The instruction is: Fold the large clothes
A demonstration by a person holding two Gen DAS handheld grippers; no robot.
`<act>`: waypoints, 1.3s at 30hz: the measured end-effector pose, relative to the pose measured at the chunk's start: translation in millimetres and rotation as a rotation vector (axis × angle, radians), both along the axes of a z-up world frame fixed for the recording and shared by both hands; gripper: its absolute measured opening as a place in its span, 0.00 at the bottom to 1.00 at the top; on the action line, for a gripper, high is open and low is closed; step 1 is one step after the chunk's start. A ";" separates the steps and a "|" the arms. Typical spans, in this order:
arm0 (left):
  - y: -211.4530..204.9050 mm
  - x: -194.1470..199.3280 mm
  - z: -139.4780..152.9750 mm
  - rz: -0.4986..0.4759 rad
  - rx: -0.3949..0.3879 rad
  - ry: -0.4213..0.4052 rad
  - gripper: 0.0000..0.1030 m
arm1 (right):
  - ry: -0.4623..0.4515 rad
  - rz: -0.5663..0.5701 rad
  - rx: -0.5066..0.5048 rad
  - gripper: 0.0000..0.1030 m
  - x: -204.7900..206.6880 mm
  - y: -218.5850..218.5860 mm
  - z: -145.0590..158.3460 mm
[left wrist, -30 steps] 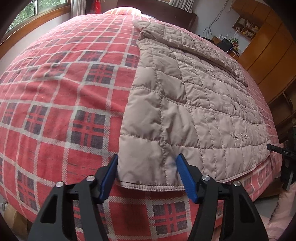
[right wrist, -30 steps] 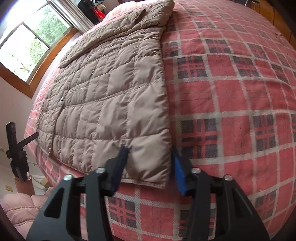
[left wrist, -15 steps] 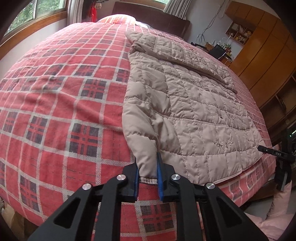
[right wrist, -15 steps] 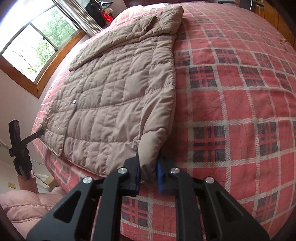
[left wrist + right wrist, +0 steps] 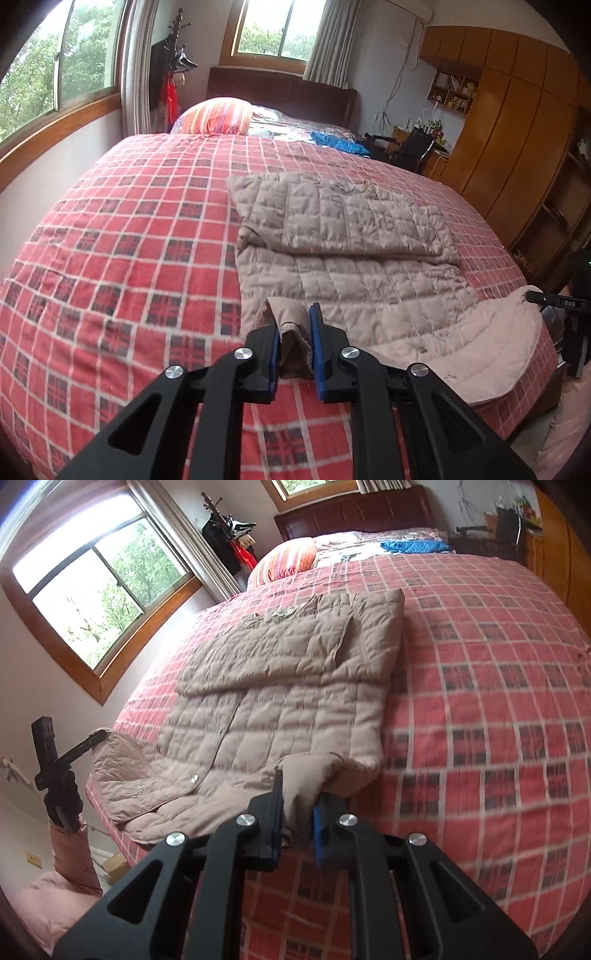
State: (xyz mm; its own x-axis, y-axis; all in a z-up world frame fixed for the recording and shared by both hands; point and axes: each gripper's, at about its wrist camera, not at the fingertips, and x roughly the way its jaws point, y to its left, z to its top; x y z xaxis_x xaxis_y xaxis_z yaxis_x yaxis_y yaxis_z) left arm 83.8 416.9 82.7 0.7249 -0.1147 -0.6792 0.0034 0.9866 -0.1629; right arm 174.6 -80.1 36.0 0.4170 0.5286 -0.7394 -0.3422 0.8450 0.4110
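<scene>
We hold the beige quilted padded coat (image 5: 354,273) by its near hem: left gripper (image 5: 294,334) and right gripper (image 5: 298,814) both clamped on it, long axis running away toward the headboard.

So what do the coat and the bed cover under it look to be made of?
The coat looks like a padded, quilted synthetic shell, beige with a slight sheen: stitched squares puff up, though the filling is hidden. The bed cover looks like matte woven cotton or flannel, judging by its red plaid and soft, dull surface.
</scene>
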 end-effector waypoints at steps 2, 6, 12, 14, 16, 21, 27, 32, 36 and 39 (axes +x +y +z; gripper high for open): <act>4.6 22.8 2.7 0.013 -0.002 0.001 0.14 | 0.018 -0.013 0.001 0.11 24.5 1.2 3.2; 18.5 74.2 -0.7 0.052 -0.015 0.018 0.14 | 0.081 -0.043 0.025 0.11 73.3 -1.4 -0.1; 34.1 137.9 -18.8 0.126 0.026 0.030 0.14 | 0.165 -0.067 0.045 0.11 130.6 5.9 -17.4; 42.6 156.2 -26.9 0.149 0.001 0.047 0.14 | 0.204 -0.079 0.056 0.11 150.5 8.7 -27.0; 51.7 172.7 -37.0 0.170 -0.026 0.080 0.14 | 0.236 -0.088 0.068 0.11 170.1 12.1 -37.8; 63.4 205.4 -64.7 0.213 -0.015 0.149 0.14 | 0.303 -0.120 0.076 0.11 207.5 20.3 -61.8; 81.9 208.8 -81.5 0.228 -0.085 0.195 0.14 | 0.382 -0.152 0.074 0.14 226.1 20.4 -87.6; 89.4 177.8 -75.2 0.195 -0.105 0.165 0.35 | 0.358 -0.135 0.091 0.32 211.6 15.0 -72.9; 89.1 155.7 -77.4 0.153 -0.115 0.160 0.51 | 0.292 -0.122 0.066 0.77 191.8 8.3 -49.3; 80.3 150.0 -86.3 0.120 -0.100 0.191 0.51 | 0.211 -0.120 0.027 0.80 177.4 1.8 -32.4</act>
